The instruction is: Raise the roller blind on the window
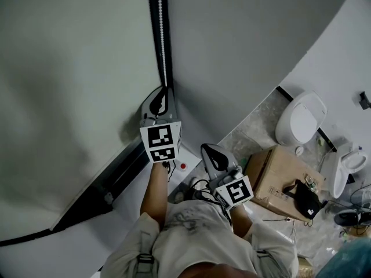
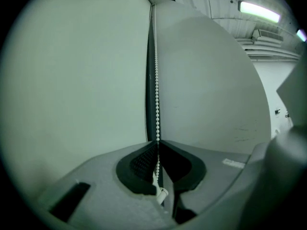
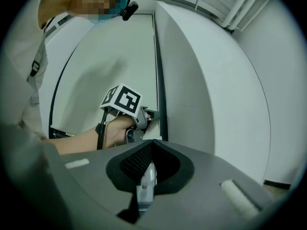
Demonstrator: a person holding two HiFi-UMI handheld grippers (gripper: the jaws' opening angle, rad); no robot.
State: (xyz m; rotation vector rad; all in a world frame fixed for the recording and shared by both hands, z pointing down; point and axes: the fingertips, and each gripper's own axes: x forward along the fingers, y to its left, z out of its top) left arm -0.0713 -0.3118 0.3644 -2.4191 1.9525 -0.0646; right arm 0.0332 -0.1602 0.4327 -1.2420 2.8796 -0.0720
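Observation:
The pale roller blind (image 1: 75, 68) covers the window at the left. Along its dark side frame runs a white bead chain (image 1: 162, 33). My left gripper (image 1: 163, 95) is raised to the frame and shut on that chain. In the left gripper view the chain (image 2: 156, 80) drops straight into the closed jaws of the left gripper (image 2: 158, 142), and its plastic connector hangs below them. My right gripper (image 1: 210, 150) hangs lower and nearer my body, shut, with nothing in it. The right gripper view shows its closed tips (image 3: 151, 143) pointing towards the left gripper (image 3: 152, 114) and the chain (image 3: 157, 56).
A plain white wall (image 1: 243, 51) stands right of the frame. On the speckled floor lie a cardboard box (image 1: 278, 178) with a black bag (image 1: 304, 198), two white toilet bowls (image 1: 301, 117) (image 1: 348, 161) and cables. A dark sill rail (image 1: 110, 178) runs below the blind.

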